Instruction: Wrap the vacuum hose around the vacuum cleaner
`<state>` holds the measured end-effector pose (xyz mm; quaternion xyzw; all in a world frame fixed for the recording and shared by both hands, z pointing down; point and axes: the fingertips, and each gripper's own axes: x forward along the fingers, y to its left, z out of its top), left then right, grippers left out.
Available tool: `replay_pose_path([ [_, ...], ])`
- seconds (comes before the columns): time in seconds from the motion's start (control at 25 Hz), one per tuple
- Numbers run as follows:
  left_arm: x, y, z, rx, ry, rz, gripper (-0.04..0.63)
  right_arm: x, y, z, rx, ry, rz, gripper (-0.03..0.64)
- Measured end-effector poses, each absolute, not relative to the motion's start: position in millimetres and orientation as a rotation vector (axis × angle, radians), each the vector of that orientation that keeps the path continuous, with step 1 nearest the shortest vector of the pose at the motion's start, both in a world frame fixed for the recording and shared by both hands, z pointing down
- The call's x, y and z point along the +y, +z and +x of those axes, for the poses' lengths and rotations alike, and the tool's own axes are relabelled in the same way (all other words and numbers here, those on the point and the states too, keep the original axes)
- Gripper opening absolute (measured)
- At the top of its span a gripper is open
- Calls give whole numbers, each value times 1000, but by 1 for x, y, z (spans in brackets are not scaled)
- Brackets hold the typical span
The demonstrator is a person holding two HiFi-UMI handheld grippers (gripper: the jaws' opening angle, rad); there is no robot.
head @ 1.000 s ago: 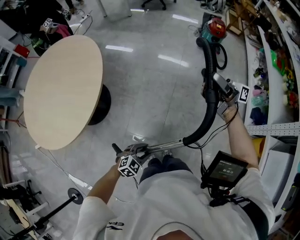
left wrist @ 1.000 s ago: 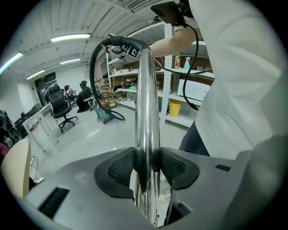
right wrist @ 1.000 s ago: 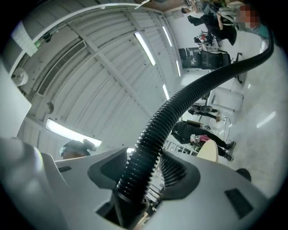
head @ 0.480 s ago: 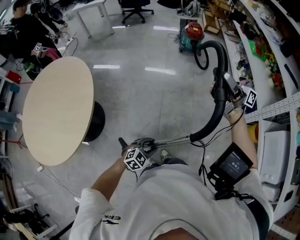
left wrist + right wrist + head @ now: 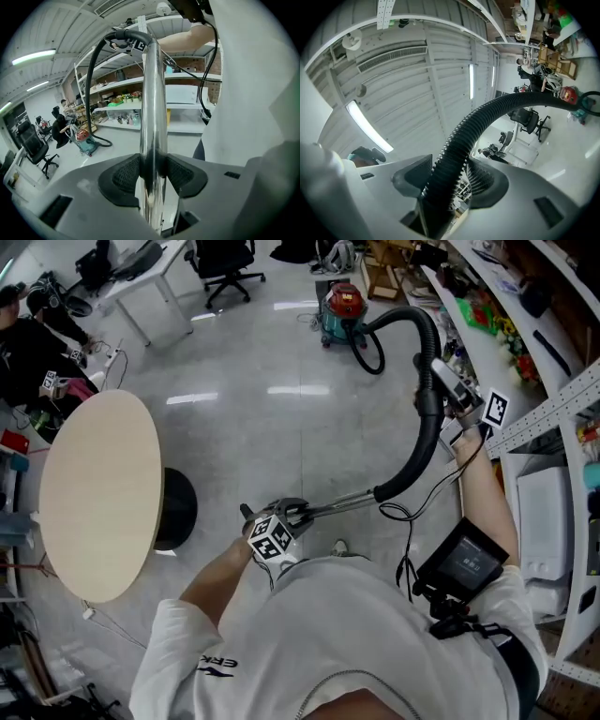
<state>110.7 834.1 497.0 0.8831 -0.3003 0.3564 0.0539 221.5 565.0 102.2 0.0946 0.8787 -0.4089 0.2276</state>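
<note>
Head view: the vacuum cleaner now stands nearer top centre than a second ago, and the round table has slid left. We judge the person is turning toward the machine. The left gripper clamps the metal wand; the right gripper holds the black hose at its raised arch.

Left gripper view: pads press the wand from both sides.

Right gripper view: jaws grip the ribbed hose. Both holds are unchanged, with no loop laid yet.
</note>
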Motion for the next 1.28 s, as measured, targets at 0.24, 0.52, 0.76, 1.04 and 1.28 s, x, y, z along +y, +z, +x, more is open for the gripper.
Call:
replay_pose_path([
  [0.24, 782, 491, 140, -886, 1126, 2700, 164, 519, 97, 267, 2395, -1117, 218, 225],
  [0.52, 749, 506, 154, -848, 1161, 2690, 164, 487, 113, 282, 2447, -1140, 174, 225],
  [0.76, 712, 521, 156, -790, 1178, 2700, 164, 452, 129, 291, 2452, -1130, 134, 225],
  [1.04, 628, 517, 154, -727, 1176, 2723, 164, 373, 121, 291, 2412, -1129, 72, 225],
  [1.28, 559, 499, 132, -676, 1148, 2767, 164, 314, 100, 275, 2430, -1070, 6, 225],
])
